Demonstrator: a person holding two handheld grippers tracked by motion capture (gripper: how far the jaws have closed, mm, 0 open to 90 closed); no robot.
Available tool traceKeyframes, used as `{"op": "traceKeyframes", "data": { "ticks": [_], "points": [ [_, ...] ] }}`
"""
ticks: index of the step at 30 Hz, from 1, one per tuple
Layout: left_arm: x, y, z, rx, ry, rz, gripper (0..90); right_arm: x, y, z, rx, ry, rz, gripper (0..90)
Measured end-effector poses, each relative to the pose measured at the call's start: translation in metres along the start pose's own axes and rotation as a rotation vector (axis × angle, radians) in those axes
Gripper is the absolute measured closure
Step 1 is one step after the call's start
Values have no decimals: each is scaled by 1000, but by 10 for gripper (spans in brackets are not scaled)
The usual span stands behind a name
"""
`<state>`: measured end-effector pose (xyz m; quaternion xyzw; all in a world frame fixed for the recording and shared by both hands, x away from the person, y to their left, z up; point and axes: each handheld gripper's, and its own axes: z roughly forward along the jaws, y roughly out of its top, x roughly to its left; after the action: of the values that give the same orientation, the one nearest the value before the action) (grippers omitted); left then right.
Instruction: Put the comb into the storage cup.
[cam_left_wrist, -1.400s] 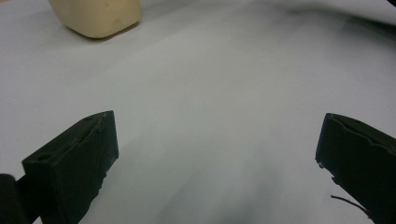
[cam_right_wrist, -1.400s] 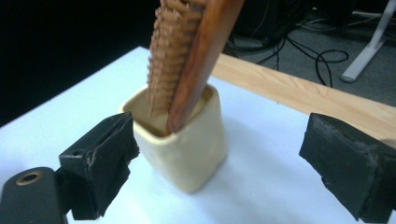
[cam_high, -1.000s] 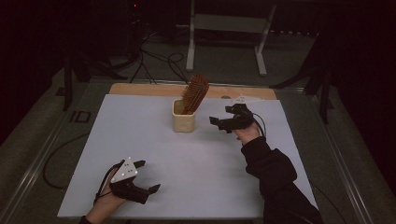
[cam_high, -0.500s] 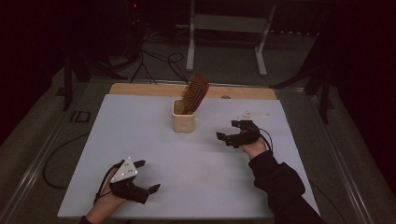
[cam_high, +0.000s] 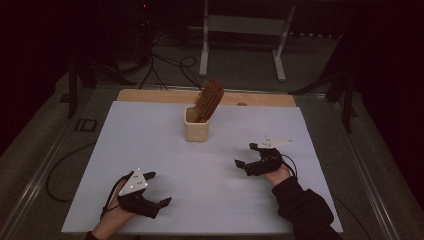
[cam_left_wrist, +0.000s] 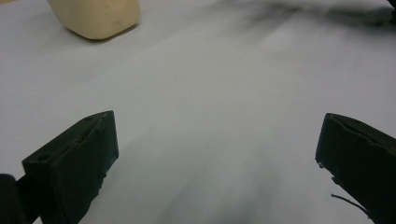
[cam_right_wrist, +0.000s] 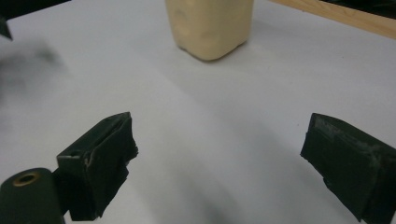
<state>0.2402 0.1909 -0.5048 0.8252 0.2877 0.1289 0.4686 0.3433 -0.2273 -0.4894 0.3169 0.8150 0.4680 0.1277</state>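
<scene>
**Two empty grippers, one brush standing in its cup**

Both of your grippers sit low over the white tabletop (cam_high: 165, 140), well apart from each other and from the cup. Your left gripper (cam_high: 159, 194) rests near the front edge on the left, grey three-cornered plate on top, its blocky black jaws spread wide with nothing between them; in the left gripper view the jaws show matte, slightly chipped faces over bare, smooth white surface. Your right gripper (cam_high: 246, 156) lies on the right side of the table, jaws likewise parted and holding nothing; in the right gripper view their pads look rough and frayed at the edges.

The hairbrush (cam_high: 208, 100) stands in the cream cup (cam_high: 196, 129) near the back middle of the table, its oval reddish-brown bristled head leaning to the right above the rim. The cup is squarish with rounded corners and a dull, faintly dimpled wall (cam_right_wrist: 210, 25). A pale wooden strip (cam_high: 150, 95) runs along the table's far edge.
</scene>
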Motion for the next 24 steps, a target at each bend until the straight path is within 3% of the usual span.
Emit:
{"op": "traceKeyframes", "data": {
  "ticks": [12, 18, 24],
  "points": [
    [0, 0, 0, 3, 1, 4, 1, 15, -24, -24, -2, -5, -50, 84],
    [0, 0, -1, 0, 0, 7, 1, 16, -37, -38, 3, -29, -53, 84],
    [0, 0, -2, -1, 2, 3, 1, 19, -50, -55, 11, -90, -70, 84]
  ]
}}
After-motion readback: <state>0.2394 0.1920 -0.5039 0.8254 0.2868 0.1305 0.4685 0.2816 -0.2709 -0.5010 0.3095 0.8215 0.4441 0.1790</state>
